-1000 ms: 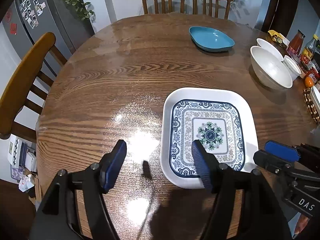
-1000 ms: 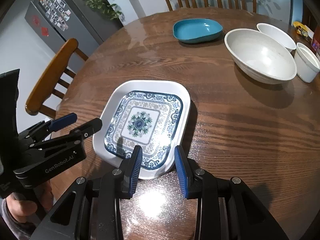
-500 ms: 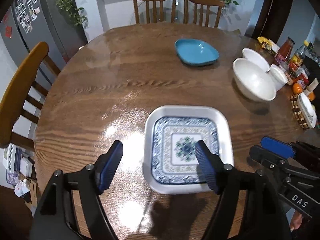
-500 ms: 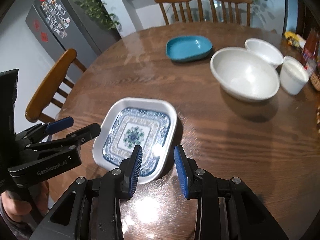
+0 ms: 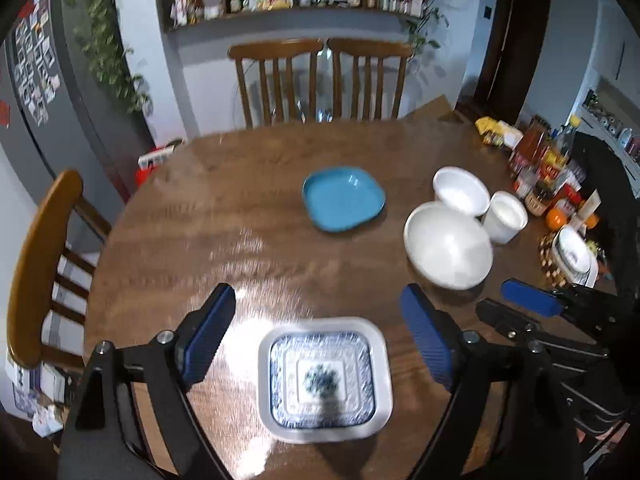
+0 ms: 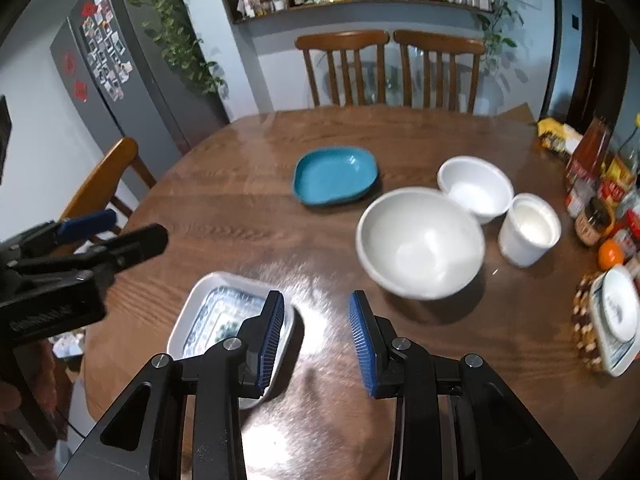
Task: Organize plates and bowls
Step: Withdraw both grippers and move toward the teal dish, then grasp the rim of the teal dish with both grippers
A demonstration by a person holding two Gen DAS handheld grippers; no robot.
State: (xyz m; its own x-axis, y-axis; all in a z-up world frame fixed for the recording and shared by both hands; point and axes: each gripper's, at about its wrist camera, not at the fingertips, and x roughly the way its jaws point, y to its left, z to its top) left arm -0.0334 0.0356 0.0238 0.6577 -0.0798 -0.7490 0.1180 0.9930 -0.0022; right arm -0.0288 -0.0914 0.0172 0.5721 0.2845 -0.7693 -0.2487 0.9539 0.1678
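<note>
A white square plate with a blue pattern point(image 5: 324, 376) point(image 6: 212, 316) lies flat on the round wooden table point(image 5: 240, 220) near its front edge. My left gripper point(image 5: 318, 294) hangs above the plate, its jaws opening wide with nothing between them. My right gripper point(image 6: 316, 300) is open by a narrow gap, empty, above the table just right of the plate. Farther back lie a blue plate point(image 5: 343, 198) point(image 6: 335, 176), a large white bowl point(image 5: 448, 250) point(image 6: 420, 242), a smaller white bowl point(image 5: 460, 190) point(image 6: 474, 184) and a white cup point(image 5: 506, 216) point(image 6: 530, 230).
Bottles and jars point(image 5: 540, 160) crowd the table's right edge beside an orange point(image 6: 610, 254) and a small dish on a trivet point(image 6: 616, 312). Wooden chairs stand at the far side point(image 5: 320, 80) and on the left point(image 5: 40, 260).
Both grippers have risen and drawn back from the patterned plate, which now looks smaller and lower in both views. The left jaws have spread wider. The right jaws keep the same gap.
</note>
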